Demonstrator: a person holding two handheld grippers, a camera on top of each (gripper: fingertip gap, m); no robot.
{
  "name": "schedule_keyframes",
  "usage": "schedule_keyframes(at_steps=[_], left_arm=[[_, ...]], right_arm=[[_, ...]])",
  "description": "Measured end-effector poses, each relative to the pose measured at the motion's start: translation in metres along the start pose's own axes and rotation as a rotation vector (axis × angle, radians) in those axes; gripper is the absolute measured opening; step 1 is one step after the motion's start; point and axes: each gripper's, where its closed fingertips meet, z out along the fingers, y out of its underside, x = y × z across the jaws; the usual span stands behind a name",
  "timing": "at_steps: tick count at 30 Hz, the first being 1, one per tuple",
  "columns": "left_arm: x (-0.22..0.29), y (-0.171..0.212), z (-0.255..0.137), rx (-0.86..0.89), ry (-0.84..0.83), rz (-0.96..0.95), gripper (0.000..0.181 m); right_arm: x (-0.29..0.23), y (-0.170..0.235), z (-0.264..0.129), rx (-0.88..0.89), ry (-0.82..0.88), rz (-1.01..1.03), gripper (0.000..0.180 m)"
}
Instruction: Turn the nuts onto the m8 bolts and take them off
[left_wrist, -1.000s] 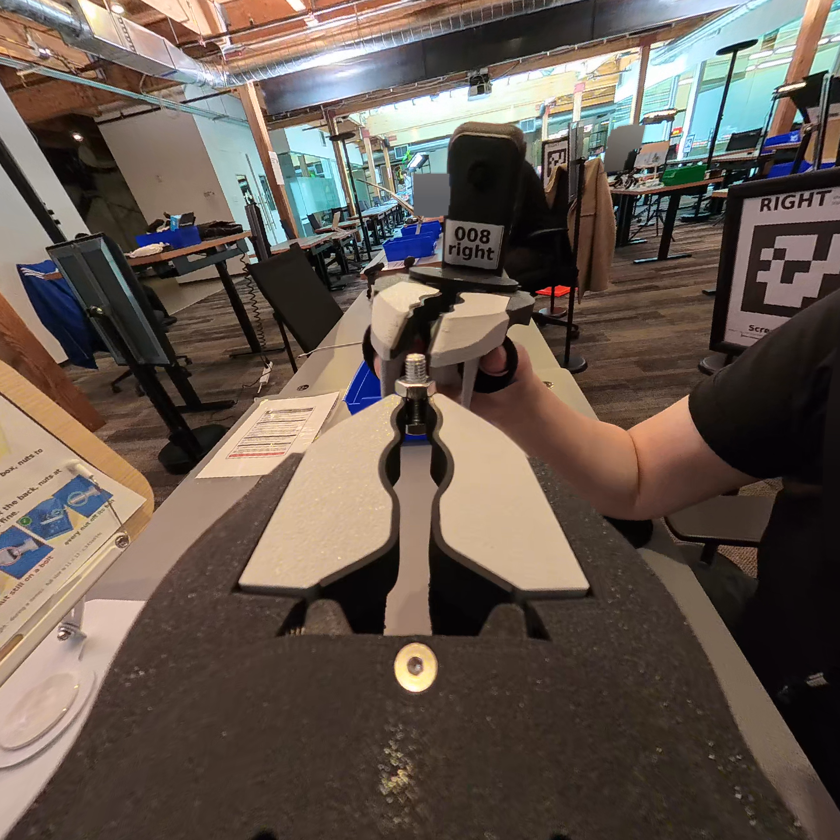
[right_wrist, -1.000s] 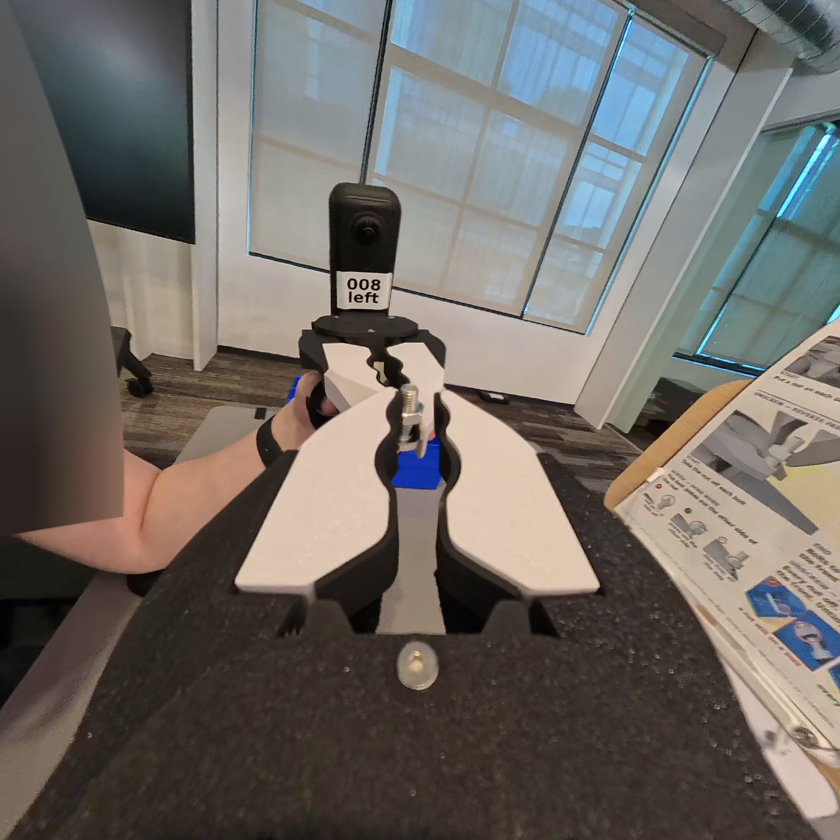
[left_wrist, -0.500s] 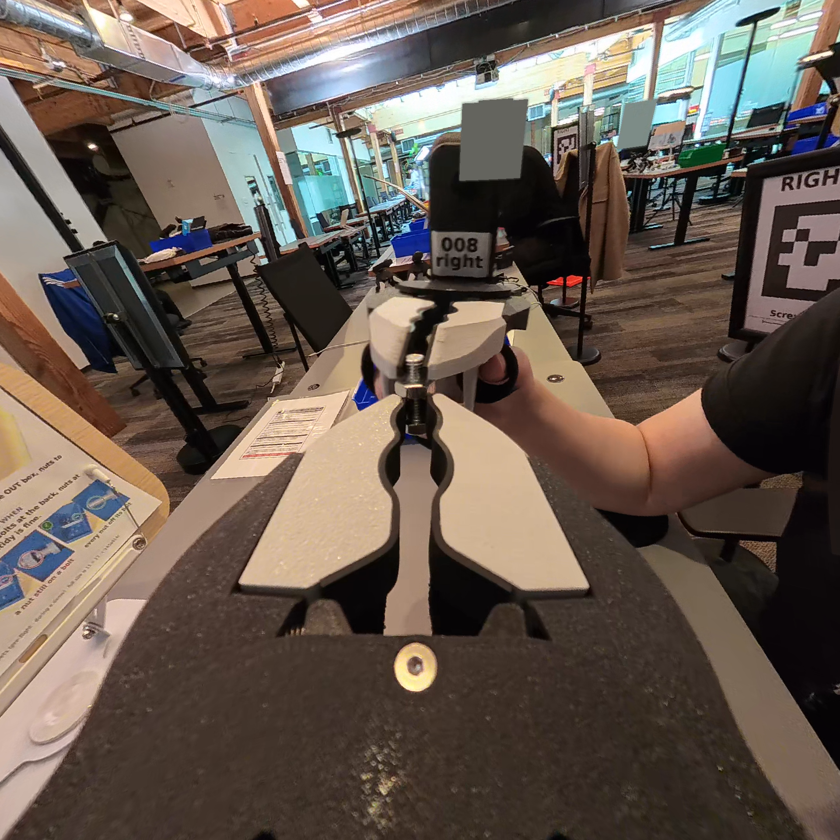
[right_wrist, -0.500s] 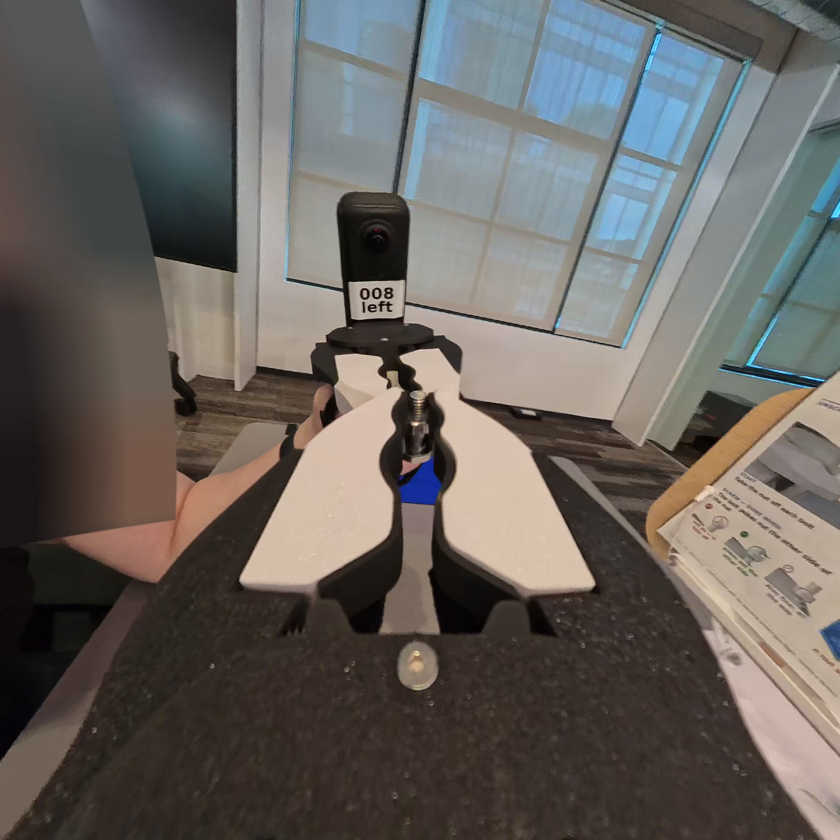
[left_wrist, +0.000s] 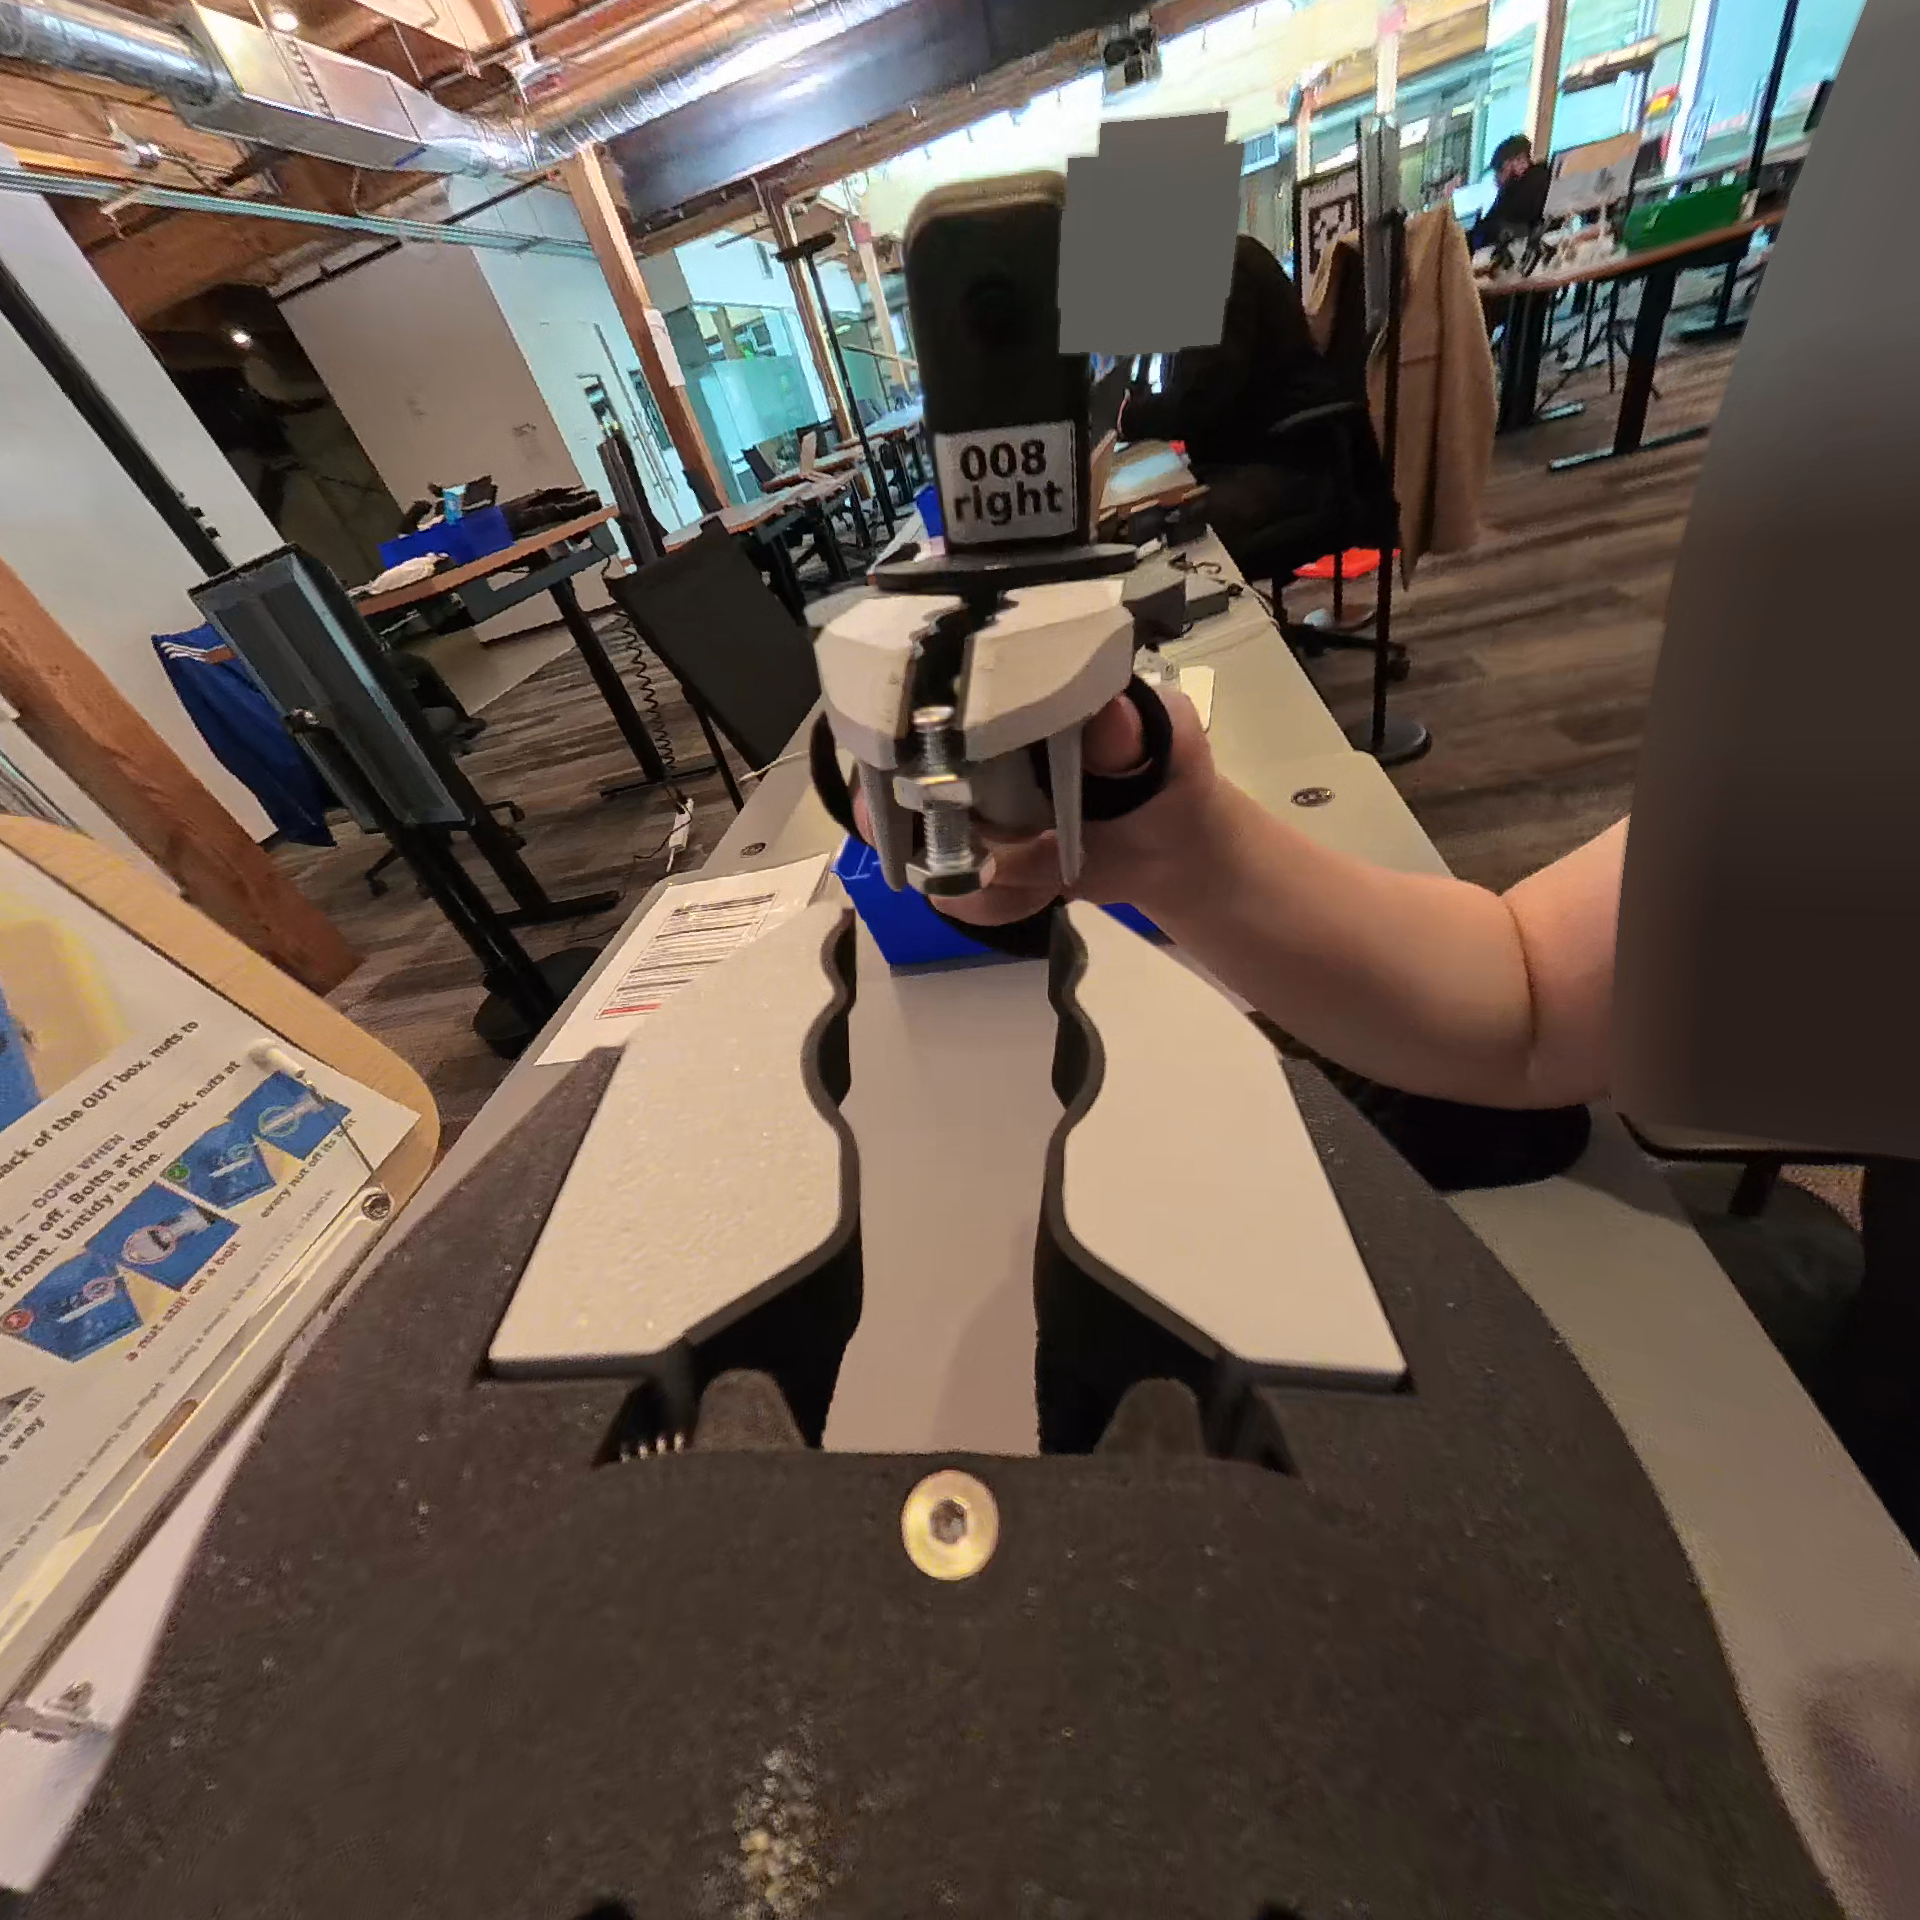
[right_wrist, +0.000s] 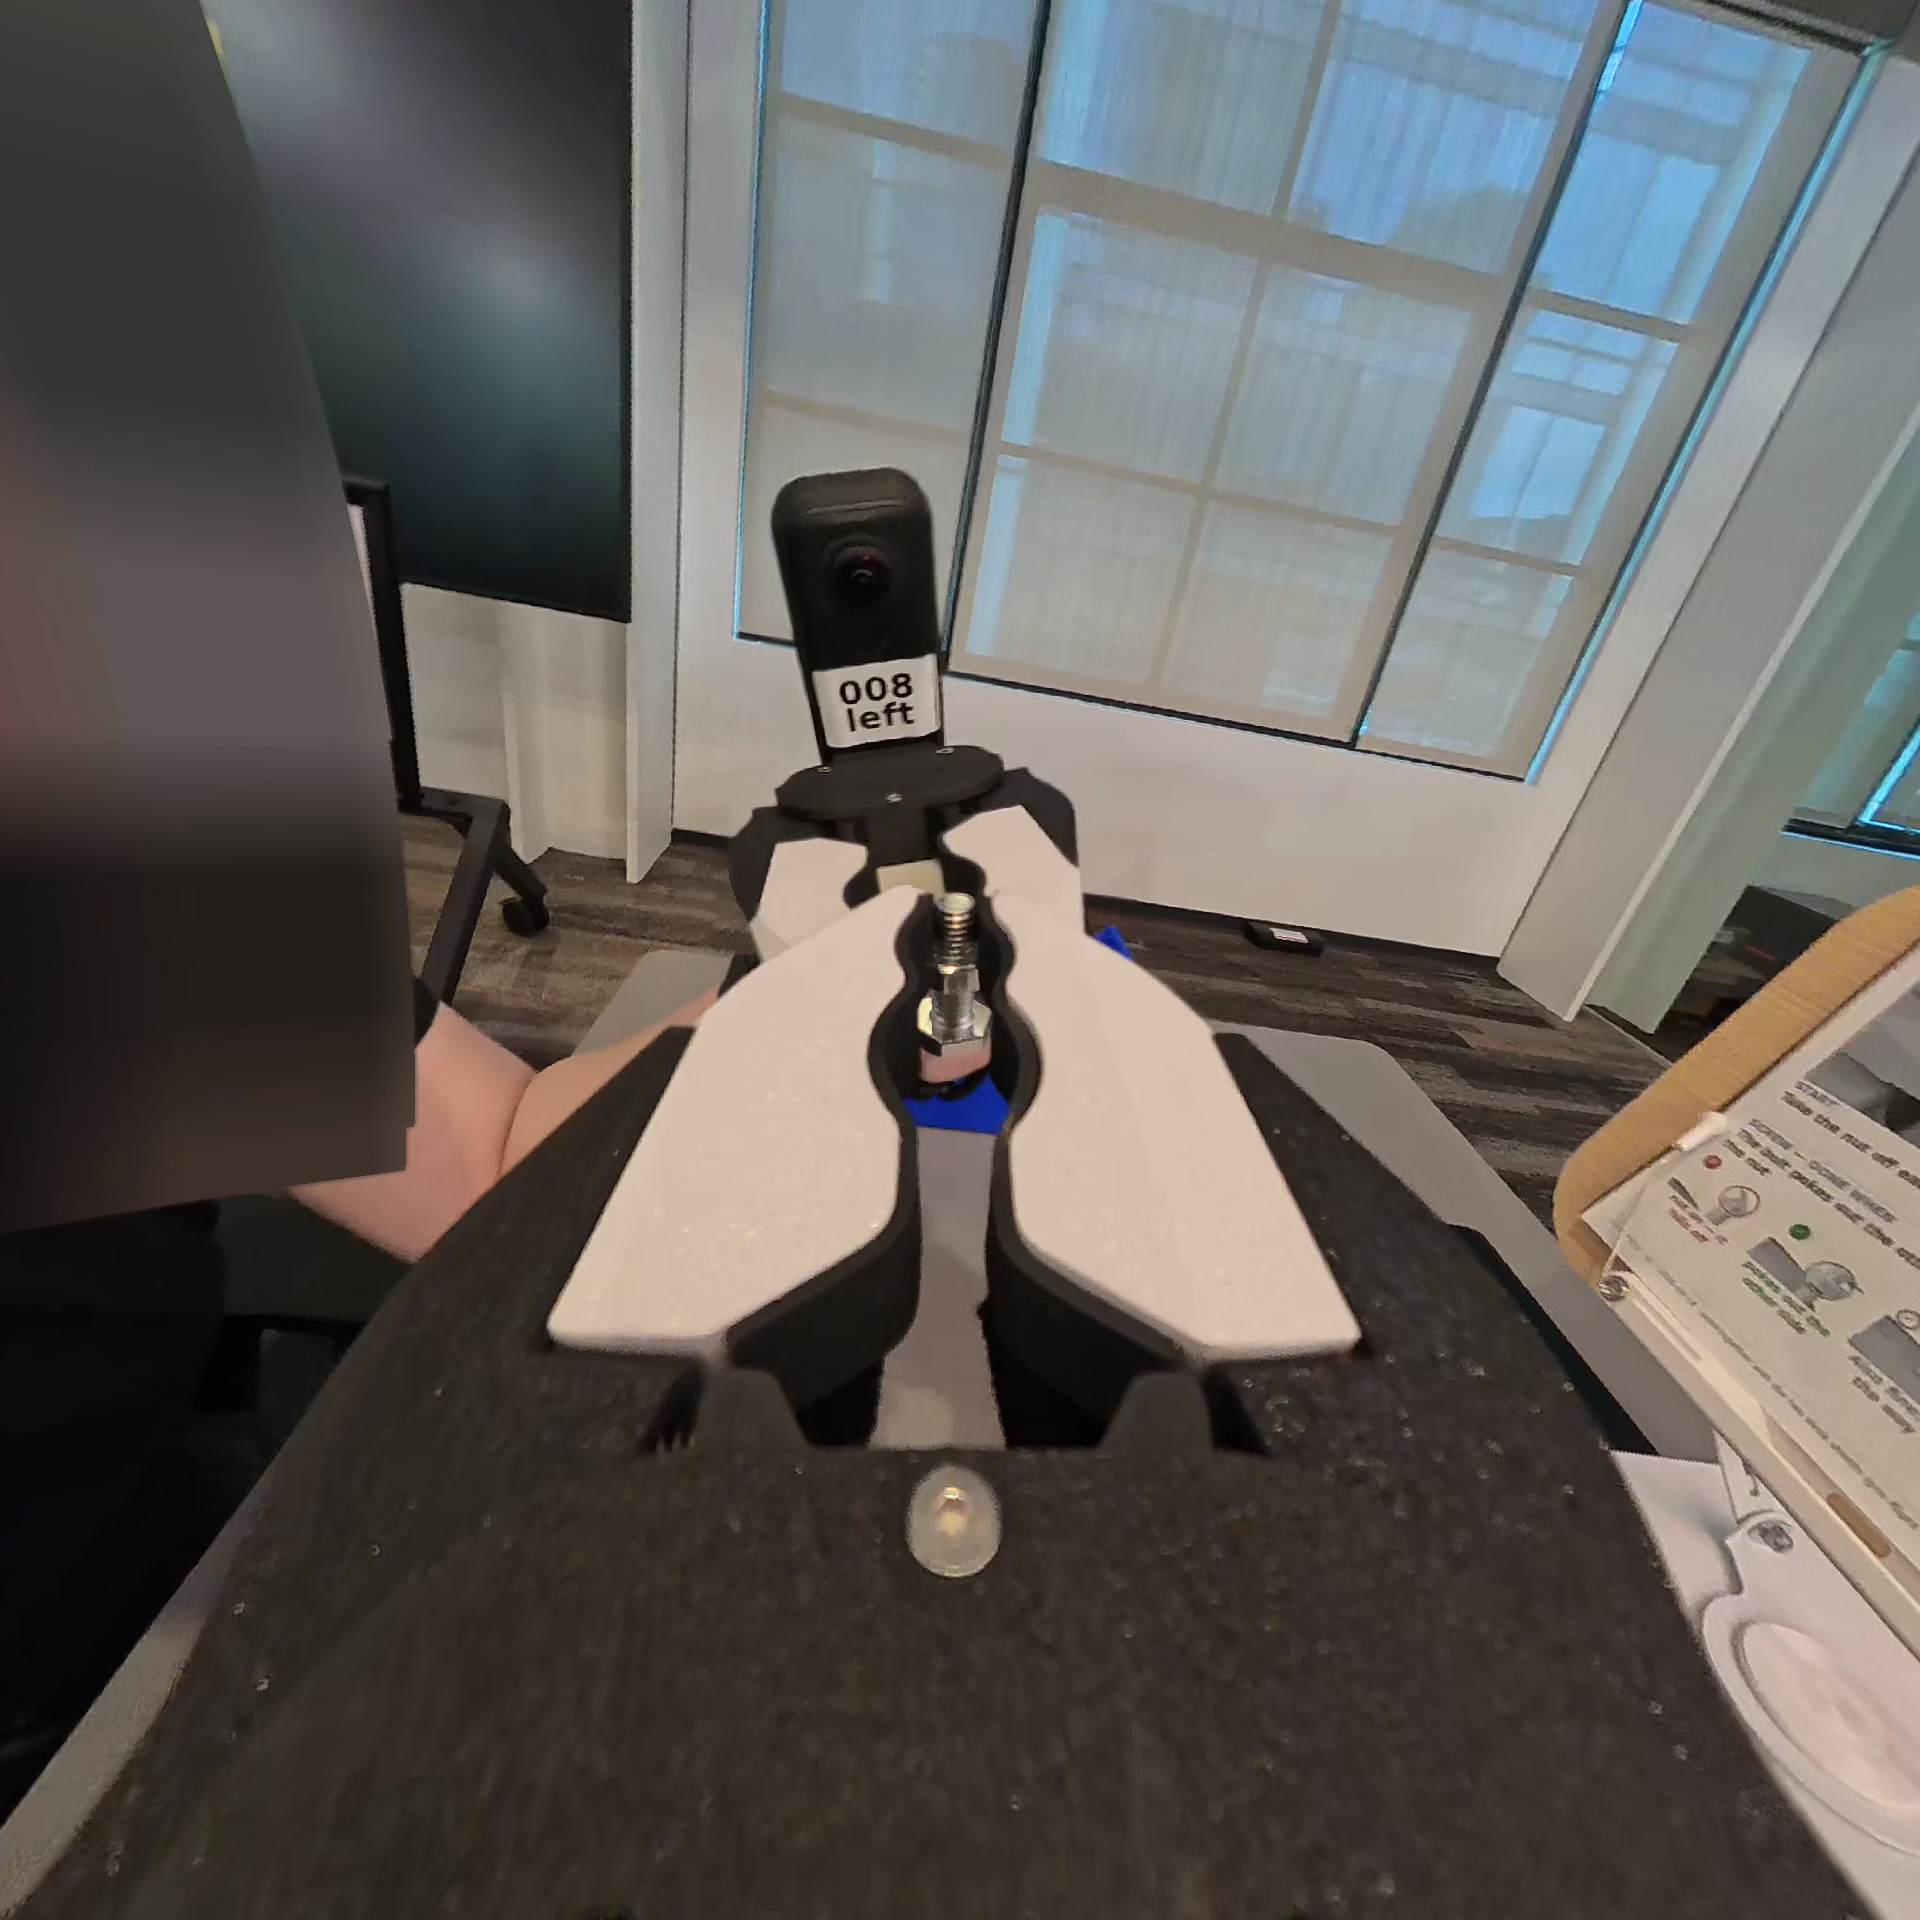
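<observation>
A steel M8 bolt (right_wrist: 952, 940) with a hex nut (right_wrist: 954, 985) part way along its thread stands upright between my right gripper's (right_wrist: 953, 902) fingertips, which are shut on it. In the left wrist view the same bolt (left_wrist: 938, 831) hangs below the right gripper (left_wrist: 951, 665), with the nut (left_wrist: 931, 795) above the bolt head. My left gripper (left_wrist: 951, 935) is open and empty, its fingertips a little below and in front of the bolt head. It faces the right gripper.
A blue bin (left_wrist: 914, 940) sits on the grey table (left_wrist: 1351, 821) under both grippers and shows in the right wrist view (right_wrist: 961, 1110). A printed sheet (left_wrist: 696, 951) lies beside it. An instruction board (left_wrist: 156, 1195) stands at the table's side (right_wrist: 1766, 1195). A person's forearm (left_wrist: 1351, 956) reaches across. Only a small space, under 4 cm, lies between the two pairs of fingers.
My left gripper was shut on the bolt below the nut and has opened and let go. The bolt with its nut now stays in the right gripper, which has lifted slightly away.
</observation>
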Motion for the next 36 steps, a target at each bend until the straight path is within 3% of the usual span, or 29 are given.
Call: schedule_keyframes(at_steps=[14, 36], left_arm=[[0.025, 0.002, 0.023, -0.003, 0.119, -0.007, 0.020], [0.023, 0.011, 0.030, -0.038, 0.100, 0.045, 0.010]], right_arm=[[-0.023, 0.009, 0.002, -0.047, -0.137, -0.091, 0.007], [-0.025, 0.011, 0.001, -0.048, -0.152, -0.107, 0.007]])
